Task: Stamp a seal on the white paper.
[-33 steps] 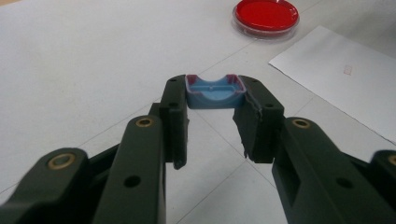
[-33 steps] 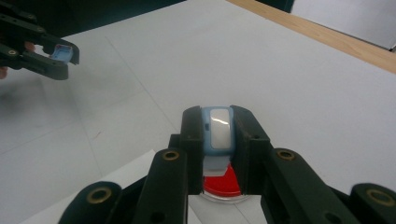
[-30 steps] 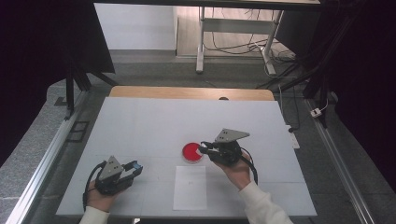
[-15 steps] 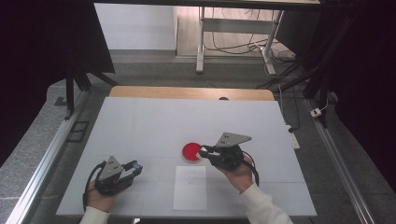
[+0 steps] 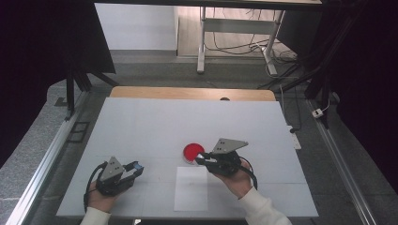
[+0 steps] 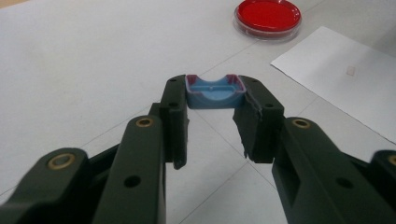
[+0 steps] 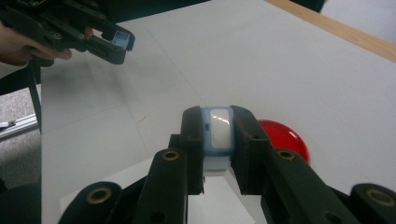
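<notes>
- Where the left gripper [image 6: 215, 119] narrows to its tips, its two black jaws pinch a small blue cap [image 6: 215, 91], a curved plastic piece with a dark red rim, held across its width at the very ends of the pads.
- Left gripper, high view: it [image 5: 133, 169] lies low over the near left of the table, jaws pointing toward the middle, blue piece [image 5: 136, 165] at the tip; the person's left hand [image 5: 101, 197] grips it from behind, white sleeve at the bottom edge.
- Right gripper [image 7: 218, 151]: jaws pressed onto a pale blue case [image 7: 217, 133] with a glossy white face, standing upright between the pads and clamped on both long sides.
- Right gripper, high view: it [image 5: 202, 159] sits near the middle of the table, grey three-cornered plate on top, held by the right hand [image 5: 238, 177]; its tip is just beside the red dish.
- Red dish [image 5: 193, 152]: round, shallow, clear rim, red inside; resting on the table near its middle, directly past the far edge of the paper.
- Sheet of white paper [image 5: 191, 188]: flat on the table between the two grippers, near the front edge.
- Table [image 5: 155, 126]: white top with faint seams, a wooden strip [image 5: 187, 93] along the far edge.
- Beyond the table: grey floor, a metal stand [image 5: 234, 28] and loose cables [image 5: 225, 47].
</notes>
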`<action>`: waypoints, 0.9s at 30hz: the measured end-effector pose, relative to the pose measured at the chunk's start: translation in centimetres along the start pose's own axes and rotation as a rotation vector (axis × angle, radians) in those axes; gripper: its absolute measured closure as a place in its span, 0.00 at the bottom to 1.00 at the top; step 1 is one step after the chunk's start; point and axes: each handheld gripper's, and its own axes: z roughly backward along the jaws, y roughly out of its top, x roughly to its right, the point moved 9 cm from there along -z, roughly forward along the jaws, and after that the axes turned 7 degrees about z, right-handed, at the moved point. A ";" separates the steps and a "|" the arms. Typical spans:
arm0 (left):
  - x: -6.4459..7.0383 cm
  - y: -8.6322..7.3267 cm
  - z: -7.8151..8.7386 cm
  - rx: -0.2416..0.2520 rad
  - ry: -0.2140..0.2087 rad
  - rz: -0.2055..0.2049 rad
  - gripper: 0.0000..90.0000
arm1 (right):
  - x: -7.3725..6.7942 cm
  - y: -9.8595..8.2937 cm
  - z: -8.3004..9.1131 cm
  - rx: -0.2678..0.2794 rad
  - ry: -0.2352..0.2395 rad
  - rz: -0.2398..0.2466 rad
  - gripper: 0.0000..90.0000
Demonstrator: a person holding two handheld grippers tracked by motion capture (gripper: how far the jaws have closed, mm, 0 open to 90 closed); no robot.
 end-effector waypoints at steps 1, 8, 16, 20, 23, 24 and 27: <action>0.0 0.0 0.0 0.000 0.000 -0.001 0.72 | -0.1 0.0 0.0 -0.003 0.002 0.001 0.84; 0.0 0.0 -0.1 -0.002 -0.001 -0.001 0.72 | -1.3 -0.1 -0.5 -0.018 0.033 0.018 0.84; 0.0 0.0 -0.1 -0.002 -0.002 0.001 0.72 | -2.2 -0.7 -1.5 -0.055 0.068 0.041 0.84; 0.1 0.0 -0.1 -0.003 -0.004 0.000 0.72 | -2.5 -1.0 -1.7 -0.070 0.077 0.041 0.84; 0.1 -0.1 -0.1 -0.004 -0.005 0.000 0.72 | -2.8 -1.2 -1.9 -0.087 0.084 0.052 0.84; 0.1 -0.1 -0.1 -0.005 -0.005 -0.001 0.72 | -2.9 -1.3 -2.0 -0.092 0.088 0.055 0.84; 0.0 -0.1 -0.1 -0.007 -0.006 0.002 0.72 | -3.2 -1.5 -2.2 -0.106 0.100 0.065 0.84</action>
